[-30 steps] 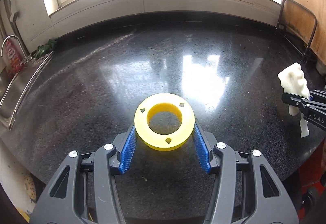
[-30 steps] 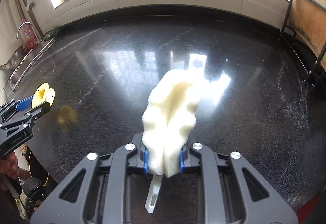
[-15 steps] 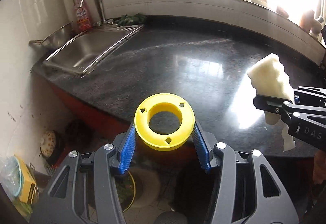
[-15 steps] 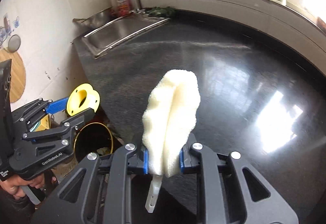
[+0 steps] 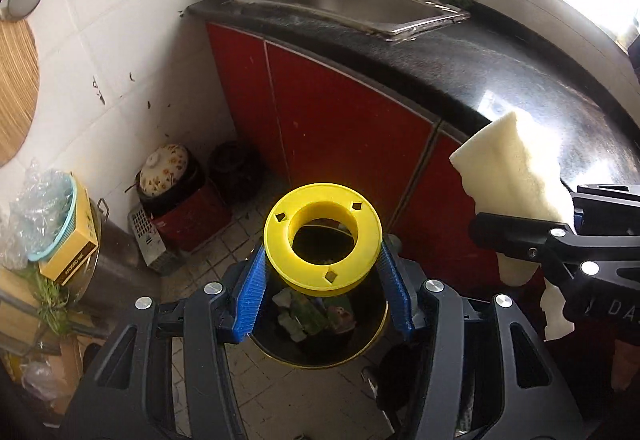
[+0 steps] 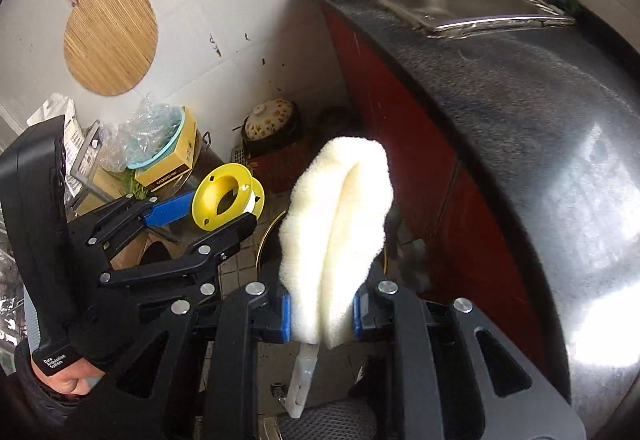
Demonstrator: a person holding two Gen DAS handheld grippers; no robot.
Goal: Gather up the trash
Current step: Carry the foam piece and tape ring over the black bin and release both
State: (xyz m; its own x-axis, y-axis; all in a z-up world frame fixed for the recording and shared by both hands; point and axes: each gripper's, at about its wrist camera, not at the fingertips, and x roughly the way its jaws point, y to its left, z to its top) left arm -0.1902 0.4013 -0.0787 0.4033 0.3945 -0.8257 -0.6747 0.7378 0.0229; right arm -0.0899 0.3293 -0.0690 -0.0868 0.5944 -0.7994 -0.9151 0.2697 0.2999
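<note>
Yellow plastic ring-shaped spool (image 5: 322,244) sits clamped between the blue ribbed pads of the left hand-held gripper (image 5: 322,272), directly above a round black trash bin with a gold rim (image 5: 360,350) on the tiled floor; scraps already lie inside. Right hand-held gripper (image 6: 322,314) is clamped on a folded cream-white foam sponge (image 6: 336,228), with a thin white strip hanging below the jaws. It rides just right of the left hand-held gripper, beside the black stone worktop (image 5: 500,63) edge and red cabinet fronts (image 5: 340,119).

Risks, as judged: spool could strike the rim and roll off across the floor if released off-centre. The light sponge may cling to a pad or drift short, since the bin appears to sit more under the left hand-held gripper.
</note>
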